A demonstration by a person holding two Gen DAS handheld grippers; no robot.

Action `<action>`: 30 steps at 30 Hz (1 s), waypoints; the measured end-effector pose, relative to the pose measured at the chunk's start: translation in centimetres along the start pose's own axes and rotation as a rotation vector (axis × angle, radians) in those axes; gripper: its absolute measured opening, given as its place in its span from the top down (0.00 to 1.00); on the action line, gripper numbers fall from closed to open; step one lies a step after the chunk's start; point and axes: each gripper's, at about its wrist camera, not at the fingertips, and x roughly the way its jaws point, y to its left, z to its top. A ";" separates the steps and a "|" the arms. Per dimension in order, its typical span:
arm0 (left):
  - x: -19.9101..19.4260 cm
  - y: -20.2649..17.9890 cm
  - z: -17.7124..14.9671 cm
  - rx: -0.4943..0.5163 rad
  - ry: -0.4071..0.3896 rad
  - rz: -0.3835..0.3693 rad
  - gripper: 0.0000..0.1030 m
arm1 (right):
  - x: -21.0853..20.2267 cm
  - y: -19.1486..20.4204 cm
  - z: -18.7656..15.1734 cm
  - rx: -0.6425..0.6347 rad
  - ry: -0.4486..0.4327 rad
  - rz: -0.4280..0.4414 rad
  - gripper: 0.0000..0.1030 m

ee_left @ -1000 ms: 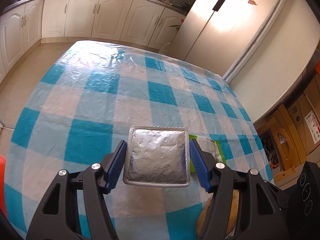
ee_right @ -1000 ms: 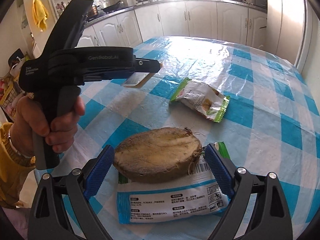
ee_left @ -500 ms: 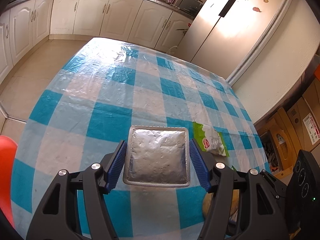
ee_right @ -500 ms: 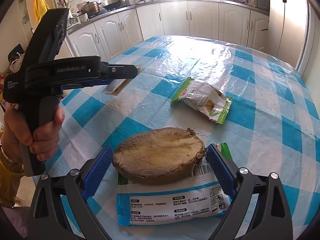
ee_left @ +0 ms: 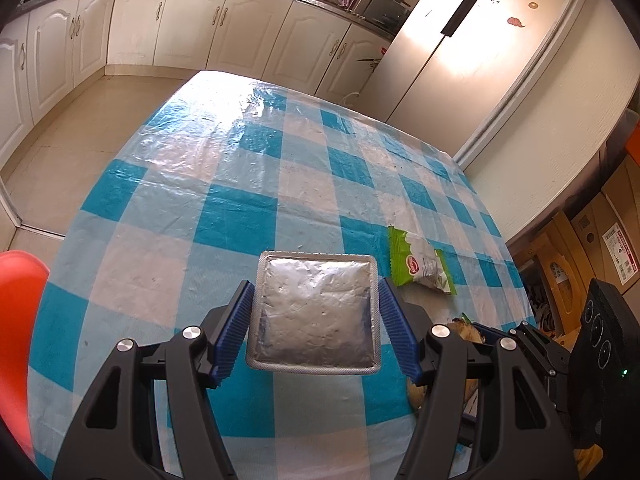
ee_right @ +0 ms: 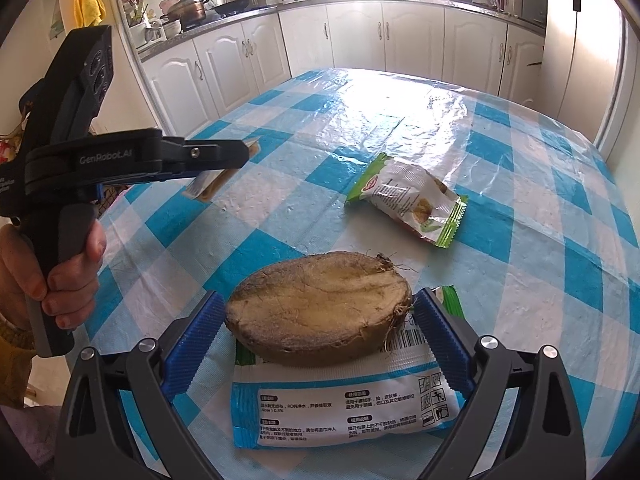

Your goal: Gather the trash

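White kitchen cabinets and a tall pale fridge are lining the background behind a table covered in a glossy blue-and-white checked plastic cloth (ee_left: 240, 208).

A flat, square silver foil sachet (ee_left: 314, 312) is being held off the table by its two side edges between the blue ribbed pads of the left gripper (ee_left: 314, 320), which is partly closed onto it. In the right wrist view the same left gripper (ee_right: 224, 156) is being seen from the side, gripped by a hand (ee_right: 44, 280) at the left. The sachet is looking light, thin and crinkly; because it is likely to buckle or slip, a gentle squeeze across its stiffer sealed rim is being judged the safest hold.

Near the right edge, a brown halved root vegetable with a pale cut face (ee_right: 320, 304) is being flanked by the pads of the right gripper (ee_right: 320, 332), which is standing wide. Whether the pads are pressing on the root cannot be told. It is resting on a white-and-blue printed wipes packet (ee_right: 340, 404). The root is appearing heavy, firm and rough-skinned, so a grip across its short width is being favoured; the packet beneath looks soft and slippery.

Further off, a crumpled green-and-white snack wrapper (ee_right: 408, 200) is lying loose on the cloth, light and best pinched at a sealed end.
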 end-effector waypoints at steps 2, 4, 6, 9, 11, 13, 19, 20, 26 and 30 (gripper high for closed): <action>-0.1 0.1 -0.2 -0.004 0.004 -0.003 0.38 | 0.0 0.0 0.0 0.005 -0.002 0.000 0.09; -0.4 0.2 -0.4 -0.004 0.004 0.003 0.38 | -0.1 0.0 0.0 0.009 -0.004 0.001 0.09; -0.6 0.4 -0.7 -0.007 0.006 0.003 0.38 | -0.2 -0.1 -0.1 0.017 -0.007 0.005 0.10; -0.8 0.7 -1.0 -0.015 0.006 0.003 0.38 | -0.5 0.0 -0.1 0.014 -0.015 0.006 0.13; -1.0 0.9 -1.1 -0.017 0.007 0.004 0.38 | -0.5 -0.2 -0.1 0.022 -0.018 0.011 0.14; -1.2 1.1 -1.3 -0.021 0.005 0.006 0.38 | -0.6 -0.3 -0.1 0.028 -0.023 0.011 0.16; -1.9 1.6 -1.8 -0.027 0.001 0.008 0.38 | -1.2 -2.4 0.2 0.117 -0.039 0.039 0.47; -2.0 1.7 -1.8 -0.028 0.001 0.009 0.38 | -1.2 -2.6 0.1 0.127 -0.042 0.036 0.42; -2.5 2.4 -2.4 -0.042 0.004 0.017 0.38 | -1.7 -1.4 -0.2 0.092 -0.051 0.052 0.13; -2.5 2.6 -2.7 -0.046 0.011 0.017 0.38 | -0.5 0.7 0.0 -0.012 -0.003 -0.009 0.09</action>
